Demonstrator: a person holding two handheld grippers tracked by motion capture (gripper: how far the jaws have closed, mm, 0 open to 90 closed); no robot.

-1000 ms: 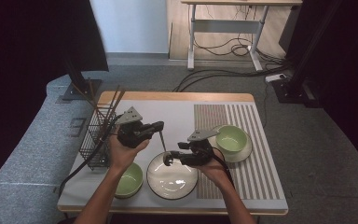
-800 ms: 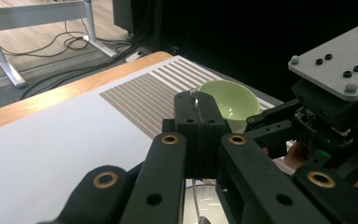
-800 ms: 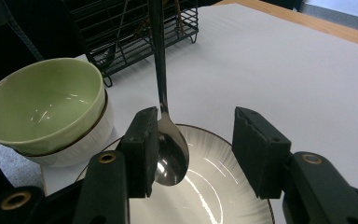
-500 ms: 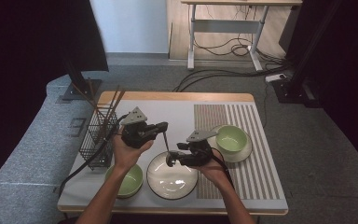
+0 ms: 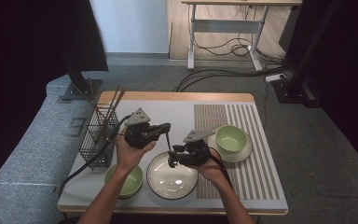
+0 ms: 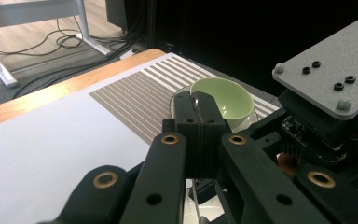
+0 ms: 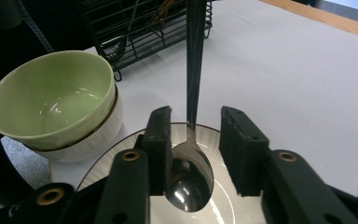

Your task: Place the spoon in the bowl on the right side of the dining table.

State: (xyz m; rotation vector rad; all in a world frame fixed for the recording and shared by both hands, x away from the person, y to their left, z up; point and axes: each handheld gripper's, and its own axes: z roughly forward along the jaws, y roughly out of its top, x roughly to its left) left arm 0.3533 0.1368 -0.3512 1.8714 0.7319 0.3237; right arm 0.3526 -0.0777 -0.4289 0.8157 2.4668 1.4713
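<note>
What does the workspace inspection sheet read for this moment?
Surface: white mat, striped at right.
Job's things: spoon hangs upright over plate.
Clutter: wire basket with chopsticks; near green bowl; far green bowl on saucer.
Grippers: left gripper shut on spoon handle; right gripper open around its bowl.
Cables: gripper cable off table's left; floor cables.
Surroundings: desk frame, dark curtains.

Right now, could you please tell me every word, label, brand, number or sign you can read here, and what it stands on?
None: no readable text anywhere.
The striped mat bears plain bars.
The spoon, white plate, green bowls and wire basket show no markings.
The grey plate shows screw heads.
</note>
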